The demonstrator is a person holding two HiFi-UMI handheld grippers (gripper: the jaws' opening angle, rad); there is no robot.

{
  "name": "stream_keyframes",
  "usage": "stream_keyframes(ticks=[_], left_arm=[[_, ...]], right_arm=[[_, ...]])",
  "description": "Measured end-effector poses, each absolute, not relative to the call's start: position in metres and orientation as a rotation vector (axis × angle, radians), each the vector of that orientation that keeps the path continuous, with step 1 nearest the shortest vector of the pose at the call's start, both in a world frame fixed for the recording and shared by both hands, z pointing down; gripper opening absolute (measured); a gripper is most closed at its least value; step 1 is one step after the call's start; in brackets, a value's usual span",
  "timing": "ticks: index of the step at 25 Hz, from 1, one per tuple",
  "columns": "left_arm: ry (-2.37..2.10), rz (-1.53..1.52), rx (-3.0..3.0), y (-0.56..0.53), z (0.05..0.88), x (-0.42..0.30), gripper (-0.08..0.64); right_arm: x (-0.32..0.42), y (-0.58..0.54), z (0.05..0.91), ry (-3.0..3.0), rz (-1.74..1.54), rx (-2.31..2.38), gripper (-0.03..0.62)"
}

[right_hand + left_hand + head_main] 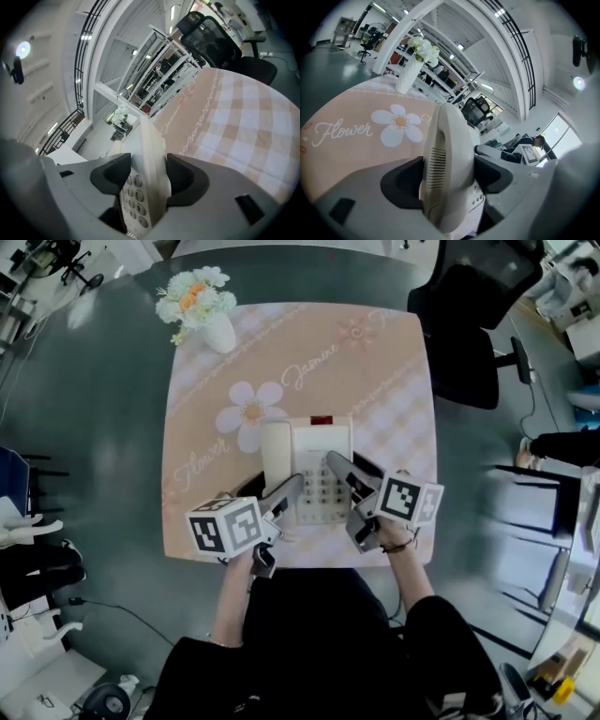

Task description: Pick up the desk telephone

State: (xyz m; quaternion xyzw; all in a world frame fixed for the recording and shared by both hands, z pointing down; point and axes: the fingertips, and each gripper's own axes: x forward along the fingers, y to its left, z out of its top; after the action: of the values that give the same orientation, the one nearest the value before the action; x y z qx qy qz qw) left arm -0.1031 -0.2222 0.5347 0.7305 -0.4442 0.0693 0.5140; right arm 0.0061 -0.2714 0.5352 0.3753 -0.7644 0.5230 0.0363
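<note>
White telephone (323,442) partly beneath left gripper (274,486)

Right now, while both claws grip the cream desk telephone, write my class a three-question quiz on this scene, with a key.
1. True or false: the left claw is shut on the handset of the cream plastic desk telephone.
2. The white vase of flowers stands at which corner of the peach flower-print tablecloth? A far left; B far right; C near right.
3. Fill in: the right claw grips the telephone's edge beside its ____.
Key: 1 true; 2 A; 3 keypad.
</note>
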Motion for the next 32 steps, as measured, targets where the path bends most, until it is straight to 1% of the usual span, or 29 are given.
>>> stream_keyframes(ticks=[32], left_arm=[[-1.15,0.114,1.94,-0.19,0.428,-0.106,0.327]], right_arm=[[0.004,-0.239,0.426,-2.575,1.472,1.145,0.226]])
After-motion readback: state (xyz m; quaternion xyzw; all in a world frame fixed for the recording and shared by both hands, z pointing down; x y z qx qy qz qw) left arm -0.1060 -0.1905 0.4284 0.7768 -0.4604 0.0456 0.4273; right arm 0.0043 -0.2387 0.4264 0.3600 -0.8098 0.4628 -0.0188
